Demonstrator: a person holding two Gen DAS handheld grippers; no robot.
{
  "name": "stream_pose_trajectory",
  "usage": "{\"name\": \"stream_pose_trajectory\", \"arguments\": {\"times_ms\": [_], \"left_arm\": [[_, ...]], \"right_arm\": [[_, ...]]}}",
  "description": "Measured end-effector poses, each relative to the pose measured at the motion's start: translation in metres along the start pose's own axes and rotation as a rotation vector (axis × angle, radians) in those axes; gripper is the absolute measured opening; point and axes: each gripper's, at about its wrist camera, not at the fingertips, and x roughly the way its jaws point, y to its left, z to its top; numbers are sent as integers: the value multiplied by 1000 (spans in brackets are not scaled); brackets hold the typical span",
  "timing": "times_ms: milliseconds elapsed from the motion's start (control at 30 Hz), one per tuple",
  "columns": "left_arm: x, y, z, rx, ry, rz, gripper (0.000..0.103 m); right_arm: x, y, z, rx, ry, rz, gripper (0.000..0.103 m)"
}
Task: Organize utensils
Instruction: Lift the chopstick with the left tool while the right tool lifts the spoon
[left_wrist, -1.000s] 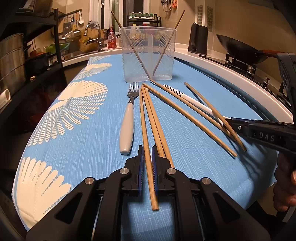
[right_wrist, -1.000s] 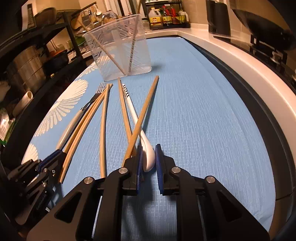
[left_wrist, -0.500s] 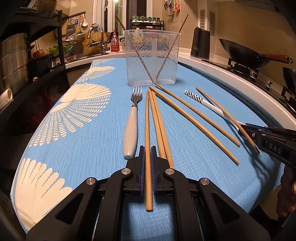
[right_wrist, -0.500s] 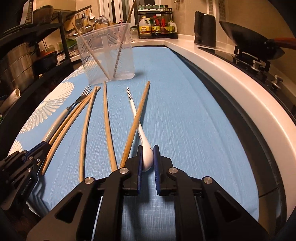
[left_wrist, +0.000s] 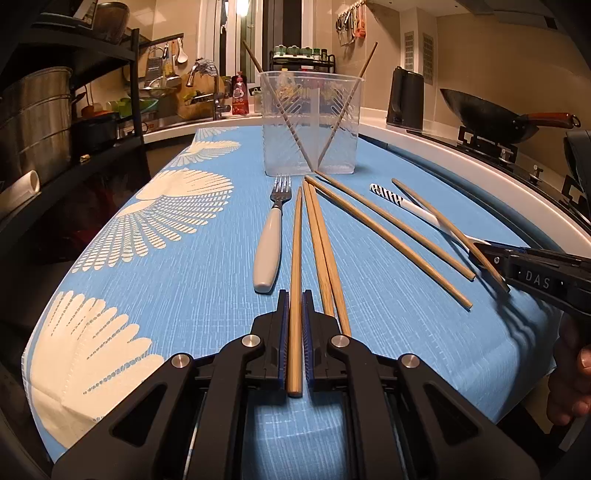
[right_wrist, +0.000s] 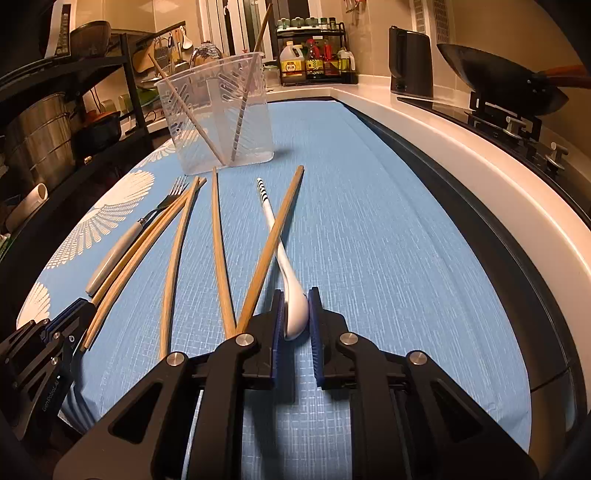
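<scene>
My left gripper (left_wrist: 294, 299) is shut on a wooden chopstick (left_wrist: 296, 258) that points toward the clear plastic utensil holder (left_wrist: 310, 125). Two chopsticks stand in the holder. A white-handled fork (left_wrist: 271, 240) lies just left of the held chopstick, and several more chopsticks (left_wrist: 388, 229) lie to its right. My right gripper (right_wrist: 296, 297) is shut on the bowl of a white spoon (right_wrist: 291, 291) with a striped handle end, low over the cloth. A chopstick (right_wrist: 271, 240) lies across the spoon's handle. The right gripper also shows in the left wrist view (left_wrist: 491, 251).
A blue cloth with white fan patterns (left_wrist: 147, 229) covers the table. A dark shelf rack with pots (left_wrist: 44, 122) stands on the left. A white counter edge (right_wrist: 461, 147), a kettle (right_wrist: 410, 61) and a wok on a stove (right_wrist: 502, 81) are on the right.
Both grippers have lifted and levelled a little, each keeping its hold. The left-held chopstick now points straight at the holder. The spoon has shifted slightly with the right gripper.
</scene>
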Motion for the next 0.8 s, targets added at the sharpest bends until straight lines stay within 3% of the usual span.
{"name": "stream_pose_trajectory", "arguments": {"times_ms": [367, 800], "left_arm": [[-7, -3, 4, 38, -35, 24, 6], [-32, -7, 27, 75, -111, 16, 6]], "right_arm": [[-15, -3, 12, -21, -27, -29, 12], [-51, 30, 60, -248, -58, -88, 12]]}}
